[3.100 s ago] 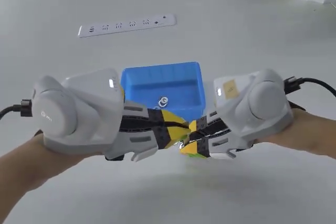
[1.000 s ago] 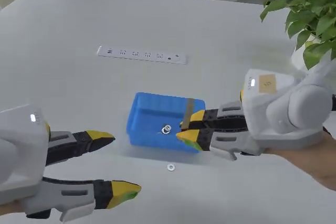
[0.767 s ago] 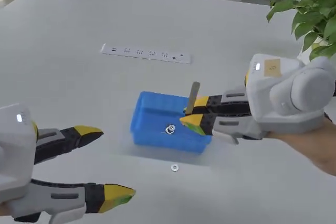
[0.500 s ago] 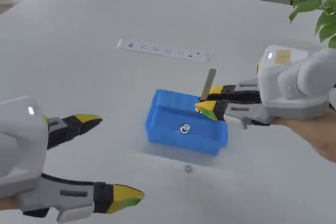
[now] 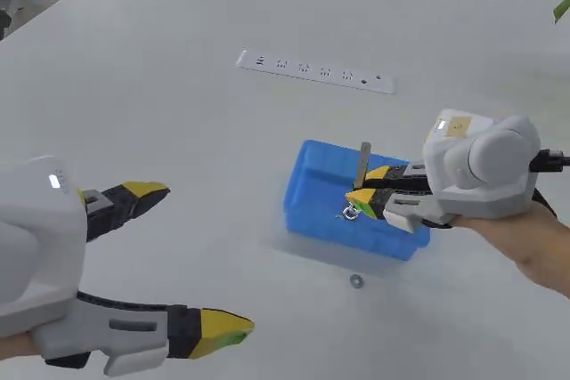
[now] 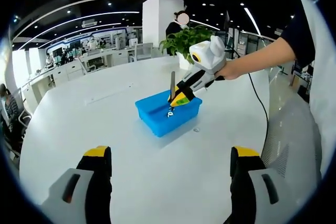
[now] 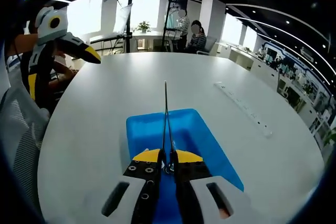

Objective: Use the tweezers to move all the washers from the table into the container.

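Observation:
A blue container (image 5: 325, 186) sits on the white table and holds a couple of washers (image 5: 349, 213). My right gripper (image 5: 367, 191) hovers over its right half, shut on grey tweezers (image 5: 363, 162) that stick up past the jaws. The right gripper view looks along the tweezers (image 7: 165, 111) from the right gripper (image 7: 168, 156) over the container (image 7: 142, 129). One washer (image 5: 356, 281) lies on the table just in front of the container. My left gripper (image 5: 189, 258) is open and holds nothing, well to the left. From the left gripper (image 6: 170, 153), I see the container (image 6: 157, 116) and the loose washer (image 6: 196, 129).
A white power strip (image 5: 316, 73) lies on the table behind the container. A potted plant (image 6: 186, 38) stands at the table's far side. People sit at desks in the background, away from the table.
The left gripper has drawn away from the right one and now stands open at the left. The right gripper has carried the tweezers over the container. The head camera has shifted.

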The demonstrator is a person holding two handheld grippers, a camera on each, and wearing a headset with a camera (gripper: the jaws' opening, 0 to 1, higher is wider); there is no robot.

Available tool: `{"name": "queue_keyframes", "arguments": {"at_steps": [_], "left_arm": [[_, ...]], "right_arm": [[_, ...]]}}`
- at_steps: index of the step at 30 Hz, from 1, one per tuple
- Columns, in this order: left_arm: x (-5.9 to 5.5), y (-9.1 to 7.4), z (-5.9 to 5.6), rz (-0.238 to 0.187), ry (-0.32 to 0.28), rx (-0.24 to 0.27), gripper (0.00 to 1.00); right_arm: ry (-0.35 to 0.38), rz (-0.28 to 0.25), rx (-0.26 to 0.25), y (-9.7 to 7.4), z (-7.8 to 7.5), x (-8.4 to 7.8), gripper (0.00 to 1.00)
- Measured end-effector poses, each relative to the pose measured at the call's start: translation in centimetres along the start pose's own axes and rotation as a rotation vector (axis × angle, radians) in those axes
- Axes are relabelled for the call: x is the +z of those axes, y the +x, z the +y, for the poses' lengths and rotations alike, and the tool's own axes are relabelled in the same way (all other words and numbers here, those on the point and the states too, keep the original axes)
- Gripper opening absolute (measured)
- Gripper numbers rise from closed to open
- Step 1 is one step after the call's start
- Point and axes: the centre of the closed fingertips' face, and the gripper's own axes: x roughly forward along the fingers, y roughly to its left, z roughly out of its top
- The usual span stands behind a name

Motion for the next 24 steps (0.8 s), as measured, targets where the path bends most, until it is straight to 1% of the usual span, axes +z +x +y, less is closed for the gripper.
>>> {"name": "queue_keyframes", "arguments": {"at_steps": [3,6,8,14,15,17,20,21,22,23,24], "left_arm": [[-0.2,-0.1,0.1,0.006,-0.008,0.008,0.99],[-0.1,-0.3,0.3,-0.005,-0.019,0.017,0.99],[-0.2,-0.5,0.7,-0.006,-0.026,0.021,0.99],[-0.7,-0.5,1.3,-0.001,-0.02,0.017,0.99],[-0.8,-0.4,1.3,0.003,-0.017,0.013,0.99],[-0.6,-0.1,1.1,0.003,-0.009,0.006,0.99],[0.2,0.5,0.7,-0.013,-0.008,-0.01,0.98],[0.8,0.7,0.6,-0.031,-0.019,-0.025,0.98],[1.6,1.0,0.4,-0.06,-0.034,-0.04,0.97],[2.8,1.2,0.4,-0.107,-0.047,-0.052,0.96],[4.0,1.5,0.4,-0.141,-0.06,-0.072,0.96]], "right_arm": [[0.003,0.005,0.005,0.2,0.0,-0.5,0.1],[0.014,0.005,0.007,0.3,-0.1,-0.8,0.1],[0.017,0.008,0.0,0.2,-0.3,-1.0,0.1],[0.013,-0.003,-0.005,-0.4,-0.4,-0.7,0.09],[0.013,-0.005,-0.009,-0.5,-0.5,-0.7,0.09],[0.015,-0.011,-0.009,-0.7,-0.5,-0.5,0.08],[0.005,-0.012,-0.011,-0.9,-0.5,-0.4,0.08],[0.009,-0.018,-0.006,-1.0,-0.4,-0.2,0.07],[0.01,-0.019,-0.004,-1.1,-0.4,-0.1,0.07],[0.006,-0.021,0.001,-1.2,-0.2,0.1,0.07],[0.005,-0.021,0.005,-1.3,-0.1,0.2,0.07]]}}
